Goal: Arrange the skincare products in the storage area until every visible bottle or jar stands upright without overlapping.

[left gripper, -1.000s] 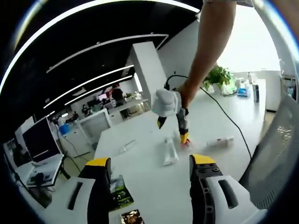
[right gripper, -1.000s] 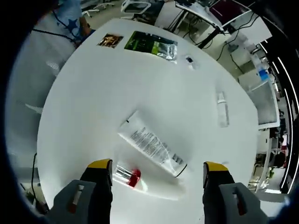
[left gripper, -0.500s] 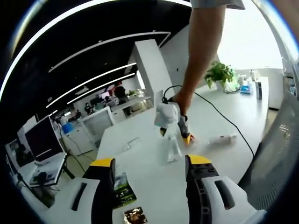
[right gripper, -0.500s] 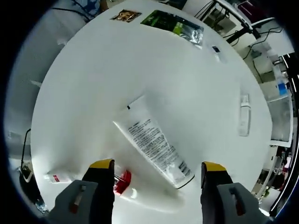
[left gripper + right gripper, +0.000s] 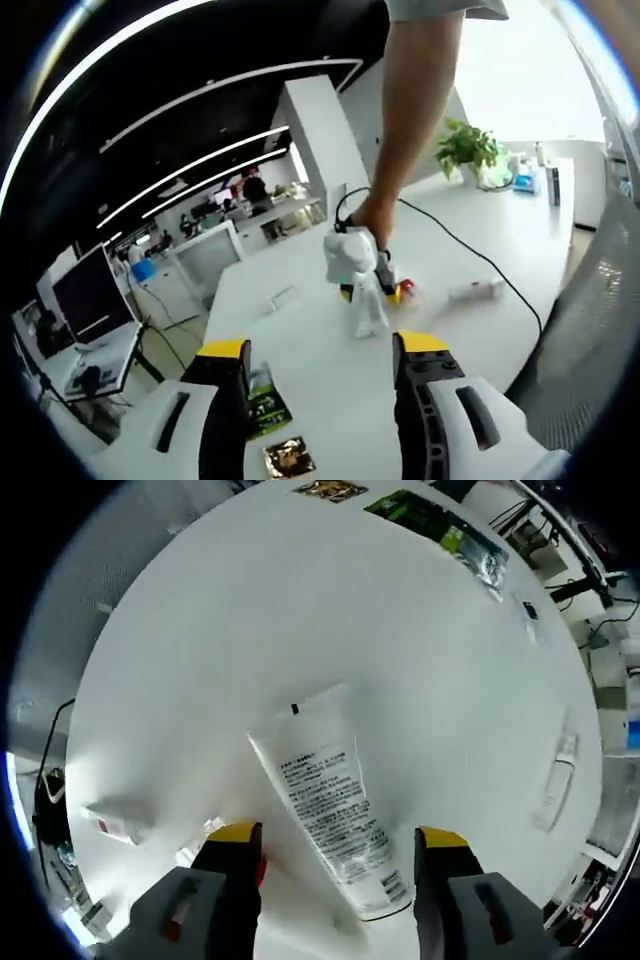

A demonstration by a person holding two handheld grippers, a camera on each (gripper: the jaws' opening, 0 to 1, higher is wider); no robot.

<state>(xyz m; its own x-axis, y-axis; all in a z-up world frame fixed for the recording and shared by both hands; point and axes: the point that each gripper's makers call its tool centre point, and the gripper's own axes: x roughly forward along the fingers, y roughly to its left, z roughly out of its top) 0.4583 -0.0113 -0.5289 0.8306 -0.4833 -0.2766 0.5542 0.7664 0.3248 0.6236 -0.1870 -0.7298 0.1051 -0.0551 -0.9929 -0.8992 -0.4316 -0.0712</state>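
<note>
White tube (image 5: 370, 308) lies on the round white table (image 5: 330, 390) in the left gripper view, partly hidden behind the right gripper (image 5: 372, 291), which a person's hand (image 5: 368, 215) holds down at it; the left gripper (image 5: 325, 348) hangs with its jaws spread and nothing between them; a small white bottle (image 5: 476, 290) lies flat beside a black cable (image 5: 480, 255); a green sachet (image 5: 263, 396) and a brown sachet (image 5: 287, 456) lie near the left jaw; behind are office desks, a monitor (image 5: 85, 300) and a potted plant (image 5: 468, 152).

In the right gripper view the white tube (image 5: 330, 798) lies flat on the table (image 5: 200, 630), printed side up, its cap end between the right gripper's (image 5: 337, 837) parted jaws, apparently untouched; something red (image 5: 261, 866) is cut off behind the left jaw; a small bottle (image 5: 113, 823) lies well apart; a clear slim bottle (image 5: 557, 777) lies flat near the far rim.
</note>
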